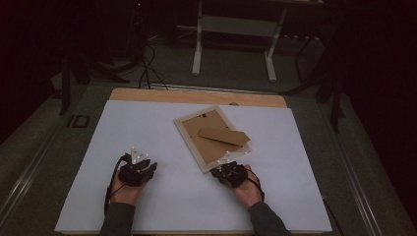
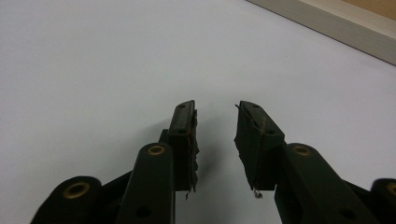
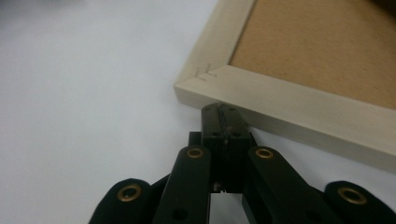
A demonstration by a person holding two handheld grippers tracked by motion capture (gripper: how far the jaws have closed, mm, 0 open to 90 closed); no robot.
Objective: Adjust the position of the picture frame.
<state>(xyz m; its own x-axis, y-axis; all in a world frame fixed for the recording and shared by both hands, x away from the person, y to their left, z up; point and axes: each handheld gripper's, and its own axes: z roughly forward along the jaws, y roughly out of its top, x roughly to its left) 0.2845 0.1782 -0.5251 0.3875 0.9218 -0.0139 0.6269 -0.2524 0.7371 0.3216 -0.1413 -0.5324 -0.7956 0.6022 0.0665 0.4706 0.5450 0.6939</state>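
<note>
Picture frame (image 1: 212, 139): lies face-down on white sheet (image 1: 162, 196) covering the bench, right of centre, turned at an angle to the sheet's edges. Pale wood border; brown backing board inside. Brown cardboard stand (image 1: 223, 135) lies flat across the backing, approx. mid-frame. Small hanger at the far end of the backing; detail too small to read.

Right hand-held gripper (image 1: 227, 169): at the frame's near corner, in the person's right hand (image 1: 248, 189). In the right gripper view the jaws are fully closed, pads pressed together w/ nothing between them; the tips (image 3: 223, 113) meet the outer edge of the border (image 3: 299, 114) just beside the mitred corner. Whether they actually touch the wood or stop just short: cannot tell. Gripper low, near the sheet.

Left hand-held gripper (image 1: 140, 169): well apart from the frame, on the left half of the sheet, in the left hand (image 1: 125, 191). Left gripper view: jaws partly open, gap between pads, nothing held (image 2: 215, 135); bare white sheet beneath. A strip of the frame's border (image 2: 336, 21) shows at upper right of that view, some way off.

Surroundings: wooden bench edge (image 1: 196, 96) visible beyond the sheet's far side; dark floor w/ cables; legs of a white stand (image 1: 233, 46) farther back. Room dim.
</note>
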